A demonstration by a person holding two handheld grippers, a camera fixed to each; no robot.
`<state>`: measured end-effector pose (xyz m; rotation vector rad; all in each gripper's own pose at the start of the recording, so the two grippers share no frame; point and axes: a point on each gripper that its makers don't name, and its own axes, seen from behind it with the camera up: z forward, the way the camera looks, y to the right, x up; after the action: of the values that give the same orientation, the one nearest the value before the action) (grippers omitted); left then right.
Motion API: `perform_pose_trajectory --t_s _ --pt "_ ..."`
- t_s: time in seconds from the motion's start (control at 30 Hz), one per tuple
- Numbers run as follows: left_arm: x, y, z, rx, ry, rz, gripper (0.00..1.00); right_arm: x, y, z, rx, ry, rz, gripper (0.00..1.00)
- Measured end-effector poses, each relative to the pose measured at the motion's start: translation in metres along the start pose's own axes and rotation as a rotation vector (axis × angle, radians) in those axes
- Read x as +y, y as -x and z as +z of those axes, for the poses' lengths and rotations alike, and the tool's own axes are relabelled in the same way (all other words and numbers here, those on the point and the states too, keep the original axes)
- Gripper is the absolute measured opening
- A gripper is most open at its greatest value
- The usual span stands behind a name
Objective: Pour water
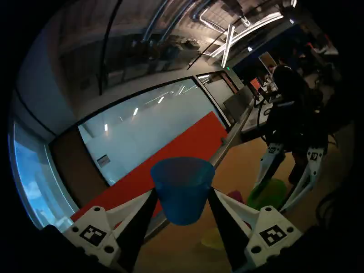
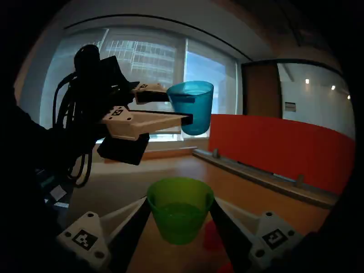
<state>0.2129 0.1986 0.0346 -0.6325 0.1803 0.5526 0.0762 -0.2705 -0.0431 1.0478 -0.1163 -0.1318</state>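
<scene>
The left tool (image 1: 182,200) clamps the blue cup (image 1: 183,182), held in the air higher and farther than the green cup (image 2: 179,218) (upright, liquid inside), which the right tool (image 2: 180,204) clamps over the bench (image 2: 255,191).

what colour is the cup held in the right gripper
Translucent green. The green cup shows best in the right gripper view, close up between the fingers.

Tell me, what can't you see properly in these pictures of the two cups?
- Inside of the blue cup, left gripper view: it is seen from the side, so its own wall hides any water.
- Red thing, right gripper view: the green cup covers part of it, and it is blurred.
- Dark shape behind the left gripper, right gripper view: backlit, too dark to tell apart.
</scene>
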Motion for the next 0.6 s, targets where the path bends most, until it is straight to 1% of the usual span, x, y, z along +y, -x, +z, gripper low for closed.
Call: perform_pose_trajectory --t_s 0.1,0.2,0.4,0.5,0.6 --pt "-0.001 0.000 -0.001 0.007 0.012 -0.098 0.79 0.000 -0.001 -0.001 0.003 0.001 0.001 0.89" --pt "-0.002 0.001 -0.003 0.010 0.020 -0.173 0.79 0.000 -0.001 -0.002 0.005 0.003 -0.001 0.89" --pt "0.006 0.012 -0.004 -0.019 0.060 -0.319 0.79 -0.001 -0.004 -0.003 0.010 0.005 -0.003 0.89" --pt "0.011 0.015 -0.004 -0.020 0.080 -0.367 0.79 -0.002 -0.006 -0.004 0.012 0.003 -0.005 0.89" --pt "0.011 0.017 -0.004 -0.024 0.086 -0.382 0.79 -0.003 -0.007 -0.004 0.008 0.003 -0.010 0.89"
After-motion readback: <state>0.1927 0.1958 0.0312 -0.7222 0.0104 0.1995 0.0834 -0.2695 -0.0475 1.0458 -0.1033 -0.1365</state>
